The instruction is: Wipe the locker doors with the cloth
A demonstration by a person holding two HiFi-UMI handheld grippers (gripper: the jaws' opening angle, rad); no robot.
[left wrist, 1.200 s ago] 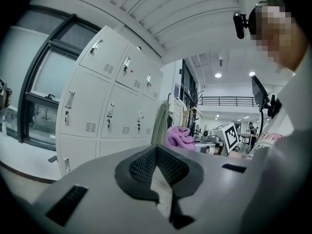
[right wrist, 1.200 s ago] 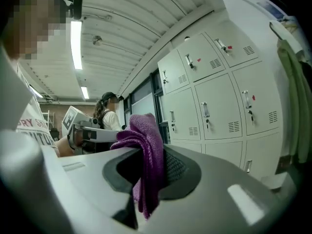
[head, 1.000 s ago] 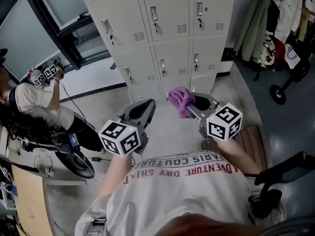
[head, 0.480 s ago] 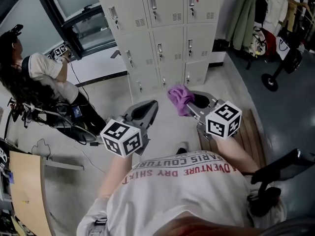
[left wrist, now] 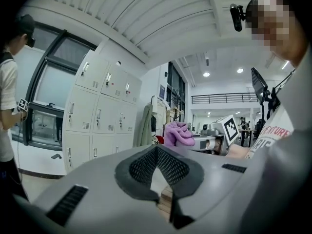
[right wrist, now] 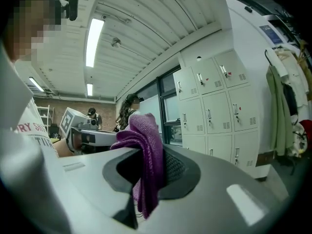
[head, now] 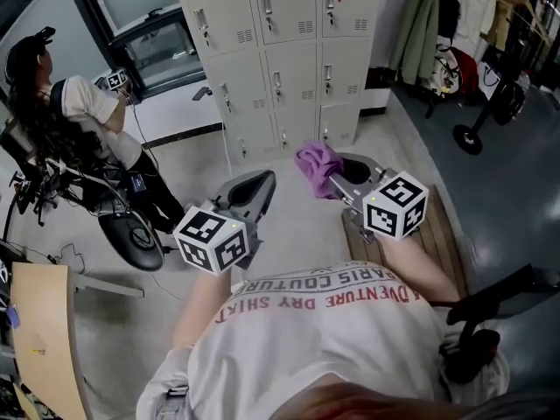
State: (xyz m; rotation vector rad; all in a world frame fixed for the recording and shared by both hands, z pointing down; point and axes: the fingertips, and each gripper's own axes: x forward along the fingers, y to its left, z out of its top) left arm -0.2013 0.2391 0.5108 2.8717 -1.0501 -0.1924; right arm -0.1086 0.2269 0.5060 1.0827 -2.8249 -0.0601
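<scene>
Jaws, left gripper point(head: 261, 182): together at the tips, nothing held between them. In the left gripper view only a small pale gap shows between the dark ribbed pads point(left wrist: 141, 167).

Jaws, right gripper point(head: 343, 173): clamped on the purple cloth point(head: 319, 159). In the right gripper view the cloth point(right wrist: 146, 140) stands bunched above the jaws and hangs down between the dark pads, with a loose tail trailing below.

Position: both grippers are held in the air in front of the wearer's white printed T-shirt point(head: 324, 322), side by side and apart, each pointing toward the lockers point(head: 271, 51). The left marker cube point(head: 213, 241) and the right marker cube point(head: 395, 204) face the head camera.

Cloth: off the floor point(head: 289, 226), short of the locker doors and touching none of them. In the head view it sits just below the bottom row of doors.

Lockers: beige, three columns of doors in view, all doors shut, each with a handle and a small vent. They stand at the far edge of the floor, beside a dark-framed window point(head: 144, 24).

Surroundings: a second person point(head: 74, 121) in a white top stands by the window at the left edge of the floor, arms raised. Garments point(head: 429, 20) hang to the right of the lockers. A slatted wooden board point(head: 444, 239) lies on the floor below the right gripper.
</scene>
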